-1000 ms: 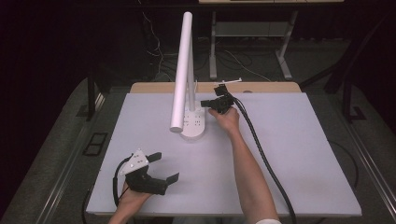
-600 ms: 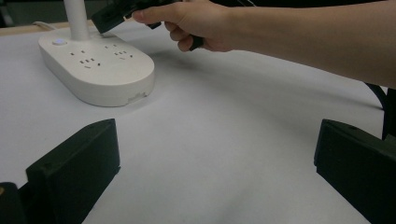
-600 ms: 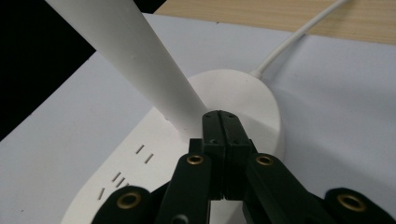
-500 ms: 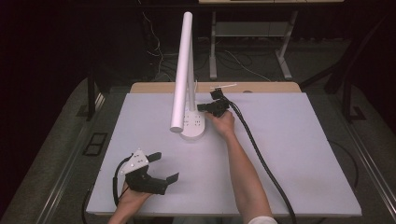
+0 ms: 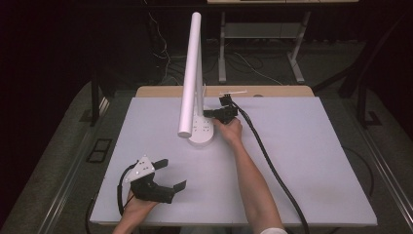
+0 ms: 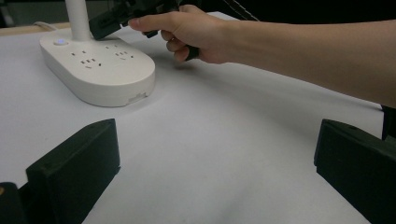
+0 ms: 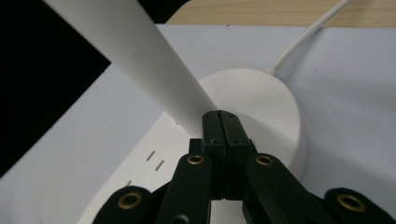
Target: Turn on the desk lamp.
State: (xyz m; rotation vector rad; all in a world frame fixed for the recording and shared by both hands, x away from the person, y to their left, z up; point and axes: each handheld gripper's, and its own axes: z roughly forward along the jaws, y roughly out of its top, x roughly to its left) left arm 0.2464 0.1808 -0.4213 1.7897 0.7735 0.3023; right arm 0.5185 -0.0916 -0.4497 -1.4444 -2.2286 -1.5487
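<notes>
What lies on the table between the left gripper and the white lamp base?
Nothing: the high view shows bare white table top between the left gripper and the lamp base; the left gripper view shows the same.

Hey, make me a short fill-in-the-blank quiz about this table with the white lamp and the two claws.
1. The right claw, over the lamp base, has its jaws ____.
2. The left claw, away from the lamp, has its jaws ____.
3. The lamp base has power ____ built into its top.
4. The colour of the lamp tube is ____.

Missing words: shut; open; sockets; white
</notes>
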